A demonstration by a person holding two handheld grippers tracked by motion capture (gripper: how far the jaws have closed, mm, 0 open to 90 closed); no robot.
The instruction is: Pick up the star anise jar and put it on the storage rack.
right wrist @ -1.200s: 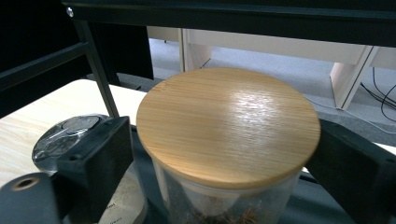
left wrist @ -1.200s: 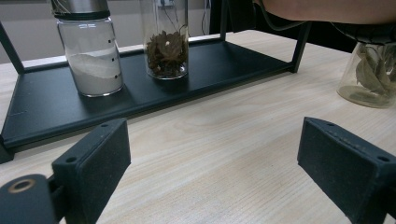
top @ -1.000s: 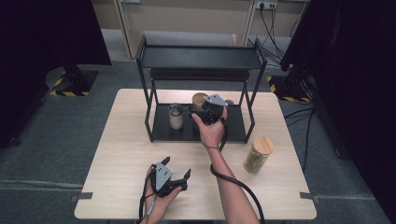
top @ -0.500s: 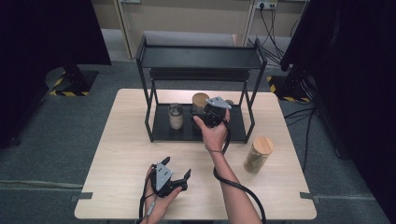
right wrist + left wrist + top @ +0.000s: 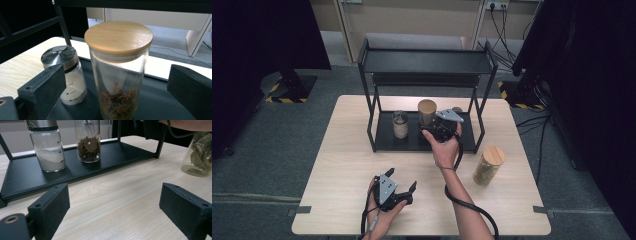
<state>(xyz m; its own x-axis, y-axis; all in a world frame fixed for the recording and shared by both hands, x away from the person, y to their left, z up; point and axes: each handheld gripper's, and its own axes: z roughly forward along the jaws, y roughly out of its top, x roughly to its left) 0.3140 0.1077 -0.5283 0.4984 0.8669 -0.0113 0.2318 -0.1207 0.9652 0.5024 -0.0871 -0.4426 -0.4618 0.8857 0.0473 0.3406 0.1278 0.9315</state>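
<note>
Standing between the right gripper's (image 5: pixel 113 95) wide-apart jaws, a wooden-lidded jar (image 5: pixel 118 72) rests on the black shelf (image 5: pixel 412 142); left gripper (image 5: pixel 401 185) gapes over pale wood desk (image 5: pixel 342 160), grey carpet (image 5: pixel 272 150) around.

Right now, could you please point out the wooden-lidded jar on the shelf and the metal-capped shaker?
wooden-lidded jar (image 5: pixel 119 35), right gripper view, on its lid.
metal-capped shaker (image 5: pixel 59 56), right gripper view, on its cap.

Glass jar (image 5: pixel 118 75) with wooden lid (image 5: pixel 118 37), brown dried pieces inside, stands upright on black shelf (image 5: pixel 155 100). Right gripper (image 5: pixel 113 92) jaws wide apart, either side of jar, not touching. Metal-capped shaker (image 5: pixel 66 75) just beside jar.
</note>
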